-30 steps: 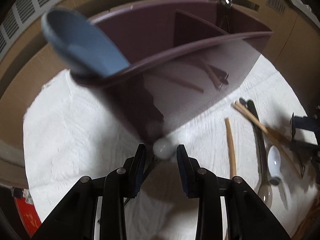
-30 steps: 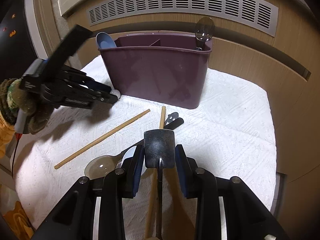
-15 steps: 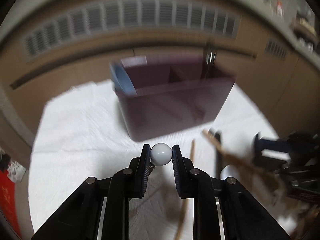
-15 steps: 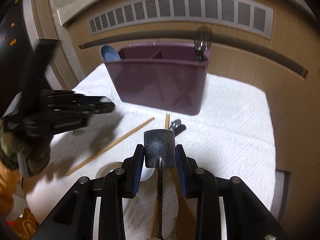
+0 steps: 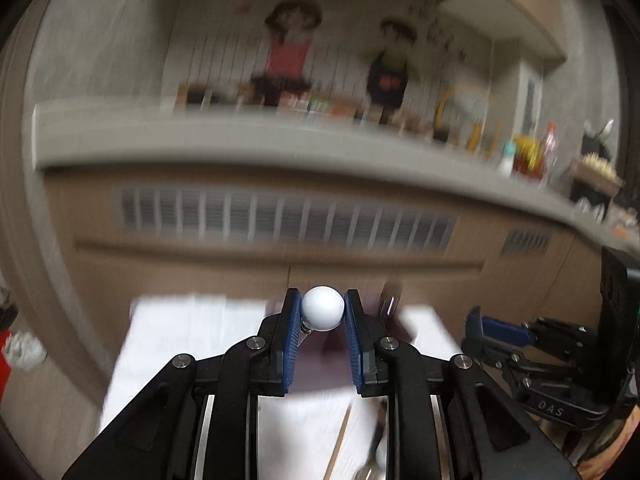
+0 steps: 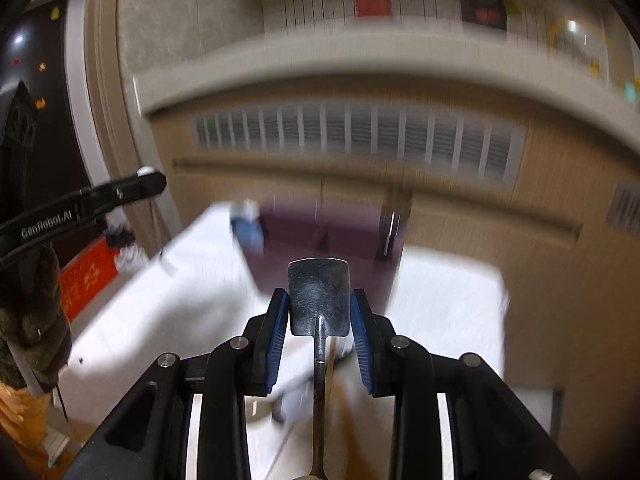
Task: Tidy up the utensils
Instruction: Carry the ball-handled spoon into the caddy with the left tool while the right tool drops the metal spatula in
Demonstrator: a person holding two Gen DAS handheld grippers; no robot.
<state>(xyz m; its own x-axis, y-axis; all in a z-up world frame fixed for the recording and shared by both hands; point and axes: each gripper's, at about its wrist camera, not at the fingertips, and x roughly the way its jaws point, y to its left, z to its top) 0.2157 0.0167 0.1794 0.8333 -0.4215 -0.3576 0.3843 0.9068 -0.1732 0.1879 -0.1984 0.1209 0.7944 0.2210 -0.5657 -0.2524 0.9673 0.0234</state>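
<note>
Left gripper jaws clamp white round-ended utensil handle, raised above blurred purple plastic caddy. Right gripper jaws grip flat dark metal spatula-shaped handle over white towel.

A white textured cloth covers the tabletop, blurred in both views. Behind its far edge stands a brown wood-grain panel with a long slatted vent grille across it and a smaller vent toward the right. Above runs a grey ledge carrying a row of small blurred items, among them a yellow and red cluster and a pale bottle near the right end. On the wall behind hang two cartoon figures, one in red, one in black. Off the left edge lies a red mat with gold print
</note>
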